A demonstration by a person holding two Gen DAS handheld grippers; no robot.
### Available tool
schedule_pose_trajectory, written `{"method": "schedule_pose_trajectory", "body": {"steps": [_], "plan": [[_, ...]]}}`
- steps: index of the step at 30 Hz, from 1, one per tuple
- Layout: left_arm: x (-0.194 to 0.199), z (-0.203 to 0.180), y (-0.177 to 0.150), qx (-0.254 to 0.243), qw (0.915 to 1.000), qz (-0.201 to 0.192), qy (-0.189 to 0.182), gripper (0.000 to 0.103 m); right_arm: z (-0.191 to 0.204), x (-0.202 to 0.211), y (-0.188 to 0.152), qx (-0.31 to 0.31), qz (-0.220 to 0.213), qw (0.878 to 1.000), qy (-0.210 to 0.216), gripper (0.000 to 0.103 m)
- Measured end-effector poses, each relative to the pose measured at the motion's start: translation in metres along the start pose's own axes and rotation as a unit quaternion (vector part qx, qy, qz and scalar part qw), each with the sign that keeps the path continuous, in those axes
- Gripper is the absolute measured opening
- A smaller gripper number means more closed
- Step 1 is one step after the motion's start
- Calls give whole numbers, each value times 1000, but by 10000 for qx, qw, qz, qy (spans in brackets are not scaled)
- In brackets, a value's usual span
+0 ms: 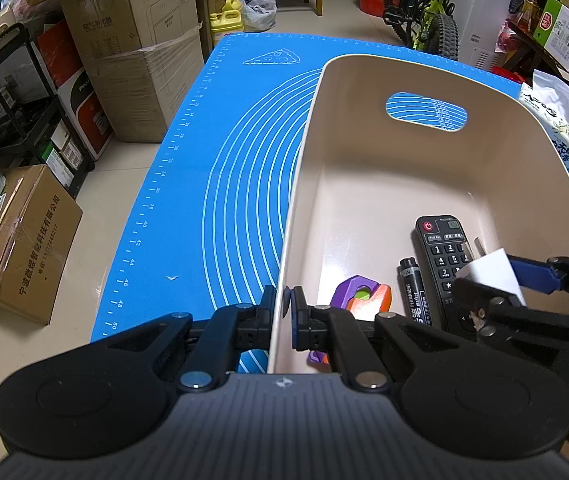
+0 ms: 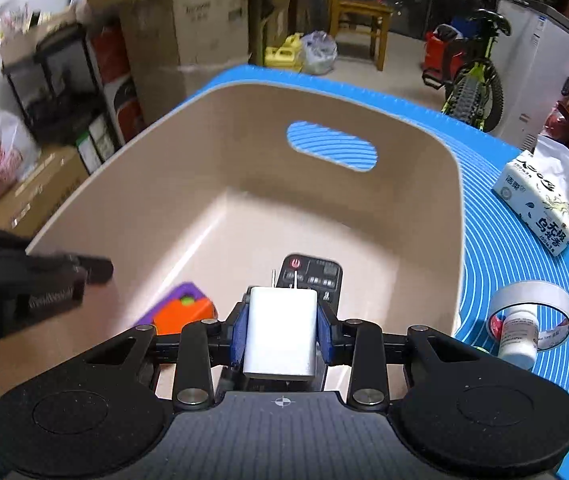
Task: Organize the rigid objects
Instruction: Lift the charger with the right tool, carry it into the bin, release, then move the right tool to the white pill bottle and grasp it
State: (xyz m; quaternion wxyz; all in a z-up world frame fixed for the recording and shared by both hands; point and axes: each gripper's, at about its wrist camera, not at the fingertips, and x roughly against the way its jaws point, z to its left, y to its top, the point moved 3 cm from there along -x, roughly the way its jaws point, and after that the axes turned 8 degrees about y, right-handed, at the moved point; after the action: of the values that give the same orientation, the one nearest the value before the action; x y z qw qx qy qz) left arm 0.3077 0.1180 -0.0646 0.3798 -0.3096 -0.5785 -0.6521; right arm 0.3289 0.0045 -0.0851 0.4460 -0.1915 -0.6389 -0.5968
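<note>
A beige bin (image 1: 364,168) (image 2: 220,136) stands on a blue mat (image 1: 220,152). My left gripper (image 1: 283,312) is shut on the bin's left wall near its front corner. In the bin lie a black remote (image 1: 442,256) (image 2: 324,274), a black marker (image 1: 414,292) and a purple and orange toy (image 1: 360,294) (image 2: 184,308). My right gripper (image 2: 282,332) is shut on a white plug adapter (image 2: 280,332), held above the remote inside the bin, prongs pointing forward. It also shows in the left wrist view (image 1: 492,274), at the right.
On the mat right of the bin are a tissue pack (image 2: 540,200), a tape roll (image 2: 532,312) and a small white bottle (image 2: 518,336). Cardboard boxes (image 1: 124,52), a black rack (image 1: 20,100), a chair and a bicycle (image 1: 428,8) stand on the floor around the table.
</note>
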Motion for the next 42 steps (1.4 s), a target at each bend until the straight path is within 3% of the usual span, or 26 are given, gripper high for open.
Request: {"method": "schedule_pose_trajectory", "body": {"steps": [4, 6, 12, 15, 22, 33, 42], "plan": [[0, 0, 0, -2, 10000, 0, 0, 8, 0, -3, 0, -53, 151, 9999, 49, 44], [0, 0, 0, 2, 10000, 2, 1, 8, -1, 0, 0, -81, 106, 9998, 120, 51], [1, 1, 1, 1, 10000, 2, 6, 8, -9, 19, 1, -224, -213, 9987, 411, 55], [1, 1, 1, -1, 10000, 4, 9, 8, -16, 36, 2, -324, -432, 9977, 402, 66], [1, 1, 1, 15, 10000, 15, 23, 9, -53, 76, 1, -697, -876, 9932, 310, 67], [1, 0, 1, 22, 10000, 17, 44, 9, -140, 104, -11, -1297, -1236, 9824, -537, 69], [1, 0, 2, 16, 10000, 16, 44, 9, -191, 69, -24, -1669, -817, 9765, -1087, 86]]}}
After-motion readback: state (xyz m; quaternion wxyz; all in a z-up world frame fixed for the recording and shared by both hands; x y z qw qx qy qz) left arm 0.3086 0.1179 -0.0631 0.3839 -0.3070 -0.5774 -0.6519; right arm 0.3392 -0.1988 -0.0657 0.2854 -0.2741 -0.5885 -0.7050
